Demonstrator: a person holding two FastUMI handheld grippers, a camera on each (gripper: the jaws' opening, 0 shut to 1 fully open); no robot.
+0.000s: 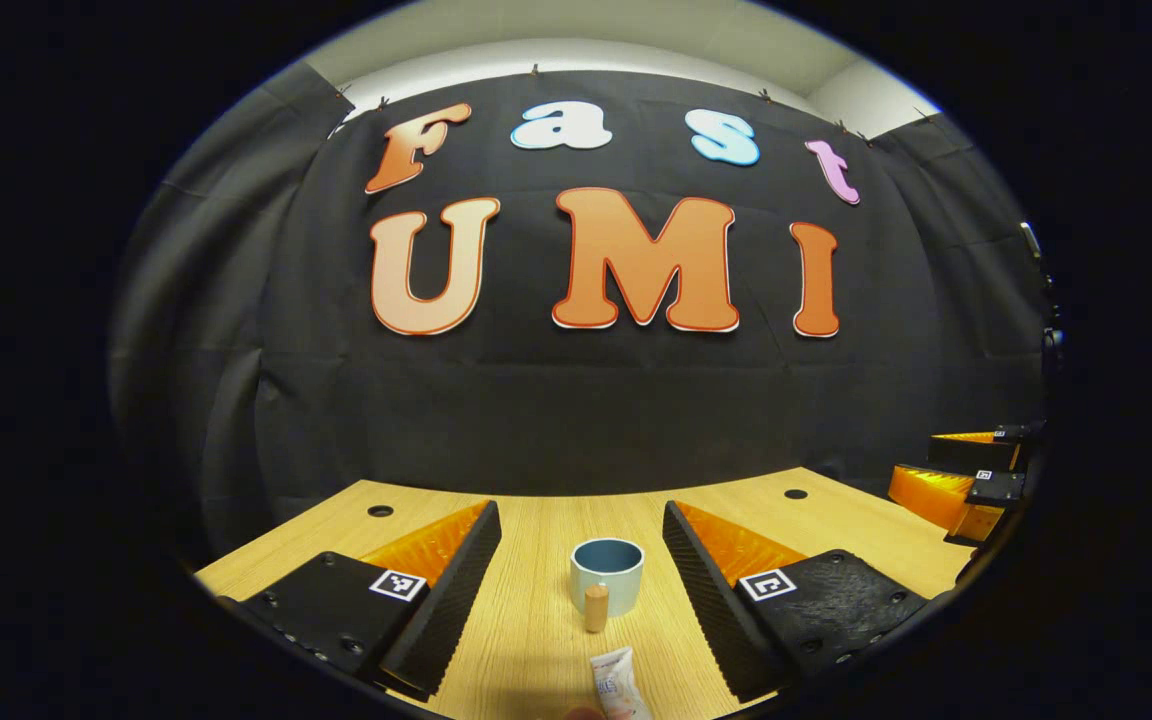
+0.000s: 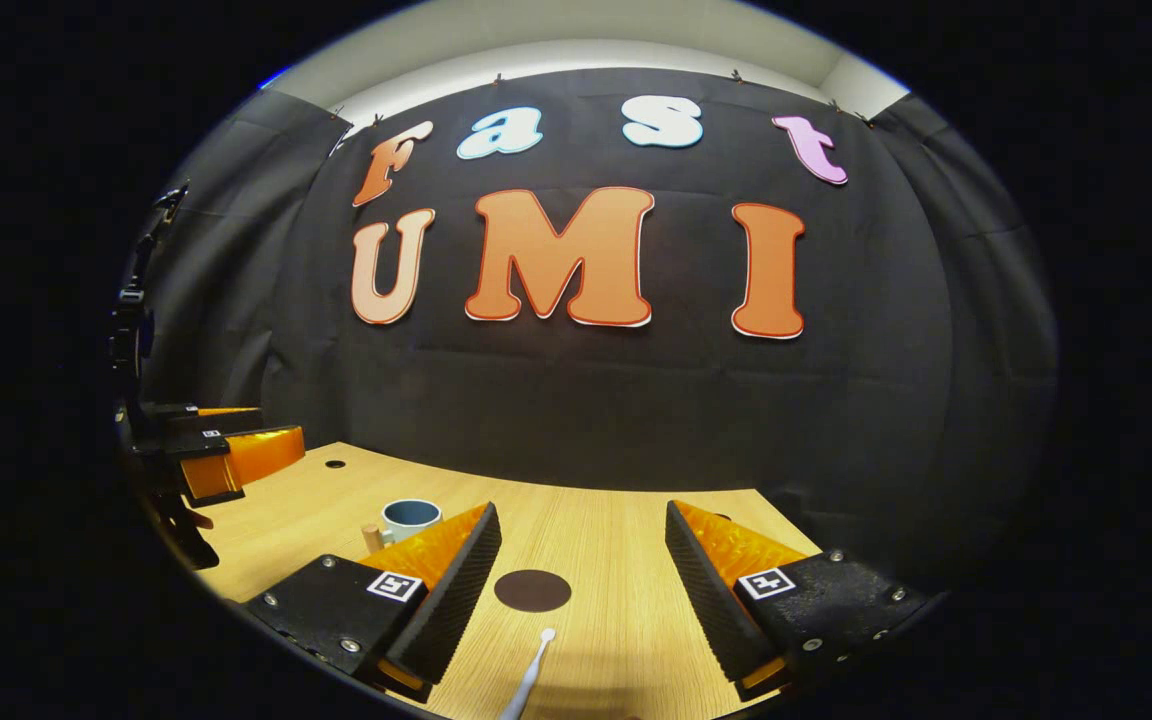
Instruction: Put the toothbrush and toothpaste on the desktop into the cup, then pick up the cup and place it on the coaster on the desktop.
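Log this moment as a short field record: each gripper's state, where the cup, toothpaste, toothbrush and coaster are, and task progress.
left gripper: open, holding nothing
right gripper: open, holding nothing
cup: upright on the desktop, ahead of the left gripper, looks empty
toothpaste: lying on the desktop, nearer than the cup
toothbrush: lying on the desktop, short of the coaster
coaster: dark disc, nothing on it
progress: nothing in the cup yet

Cup (image 1: 607, 576) and toothpaste (image 1: 619, 683) stand between open fingers.

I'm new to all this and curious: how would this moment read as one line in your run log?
stage: start | left gripper: open, facing cup and toothpaste | right gripper: open, over coaster and toothbrush | cup: empty, on desk
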